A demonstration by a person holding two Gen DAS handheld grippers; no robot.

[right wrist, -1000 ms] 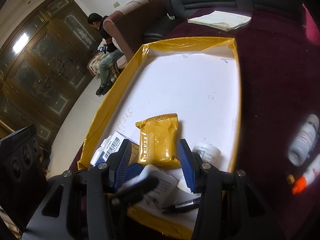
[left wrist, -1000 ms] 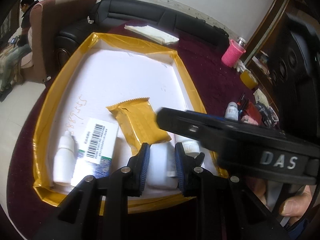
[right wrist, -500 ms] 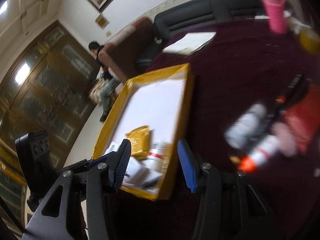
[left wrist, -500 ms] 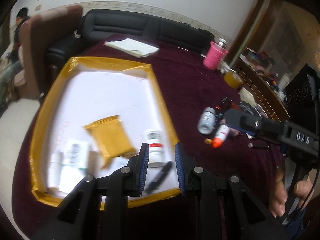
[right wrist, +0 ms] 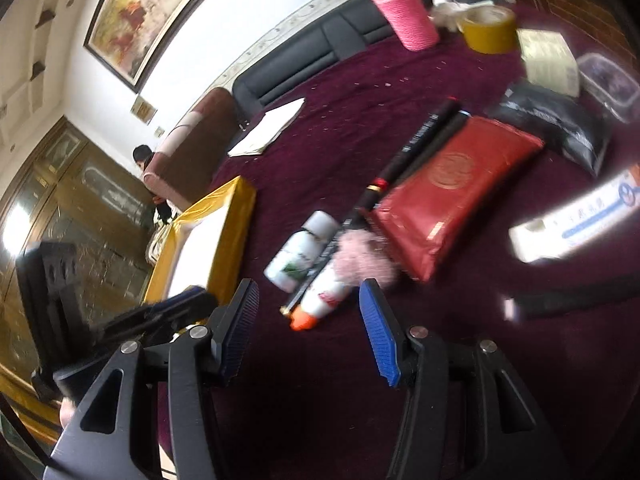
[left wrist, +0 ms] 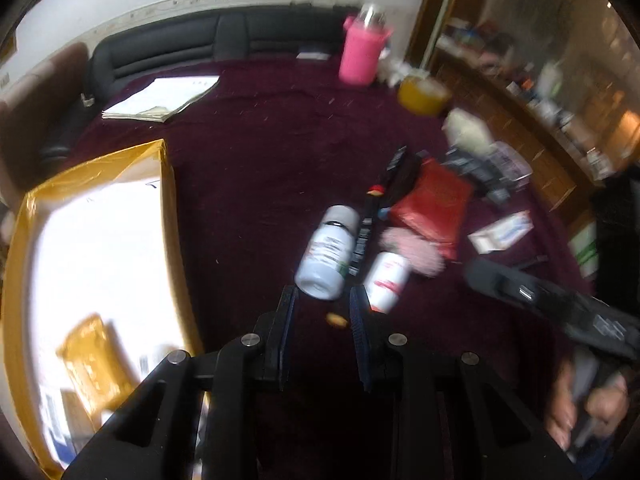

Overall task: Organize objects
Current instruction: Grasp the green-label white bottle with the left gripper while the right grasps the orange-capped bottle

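Both grippers hover empty over the maroon worktop (left wrist: 260, 152): the left gripper (left wrist: 322, 320) has its fingers drawn close together with nothing between them, and the right gripper (right wrist: 308, 312) has its fingers parted and clamping nothing. Just ahead of them lies a loose cluster: a white bottle (left wrist: 326, 254) on its side, a smaller white bottle with an orange cap (right wrist: 320, 300), a black pen (right wrist: 404, 160) and a red pouch (right wrist: 452, 184), some touching. The yellow-rimmed tray (left wrist: 170, 216) sits apart to the left, holding a yellow packet (left wrist: 92, 356).
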